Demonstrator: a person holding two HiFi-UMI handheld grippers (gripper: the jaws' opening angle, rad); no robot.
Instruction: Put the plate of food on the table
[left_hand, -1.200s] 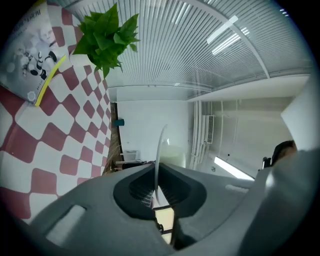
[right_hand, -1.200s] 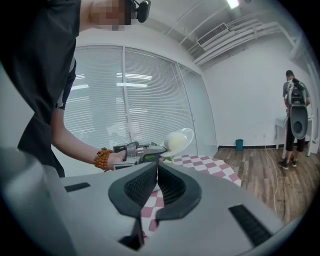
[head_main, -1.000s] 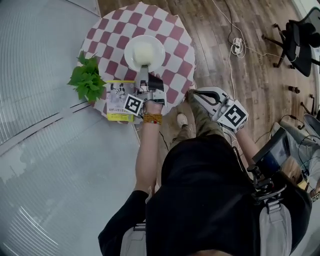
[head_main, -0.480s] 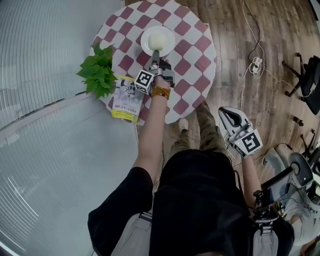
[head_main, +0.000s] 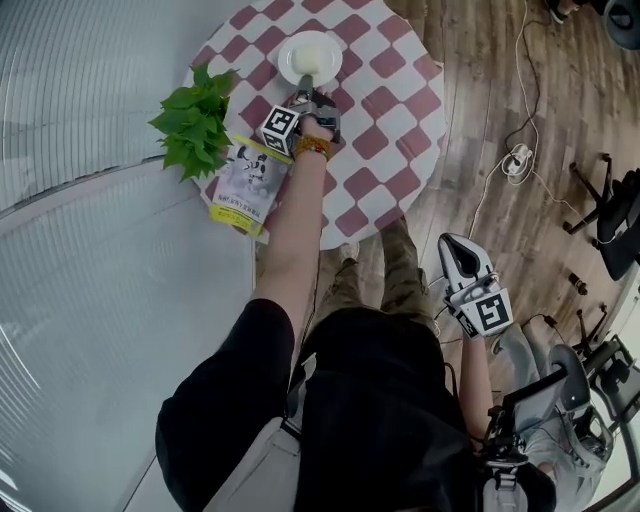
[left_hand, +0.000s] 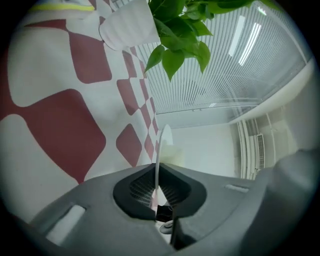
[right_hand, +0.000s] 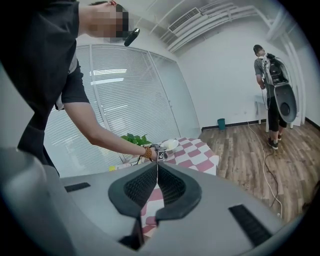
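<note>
Since the earlier frames the left arm has stretched out, taking the plate (head_main: 288, 62) from mid-desk toward the far side, while the right tool (head_main: 452, 248) has dropped back beside the person's hip.

The right tool is nearest, off the desk (head_main: 385, 125) at its 5 o'clock. Its jaws are pressed together on nothing, and it seems parked there to stay clear of the work.

Farther out, the left tool (head_main: 307, 90) has its jaws narrowed onto the plate's near rim, pinching it edge-on. That thin grip probably keeps the plate level so the pale food (head_main: 312, 50) does not slide. The plate sits at about the desk's 12 o'clock, low over the checked cloth. Whether it already rests there I cannot tell.

This spot is likely chosen to clear the booklet (head_main: 243, 187) at 8 o'clock and the plant (head_main: 190, 130) at 9 o'clock.
</note>
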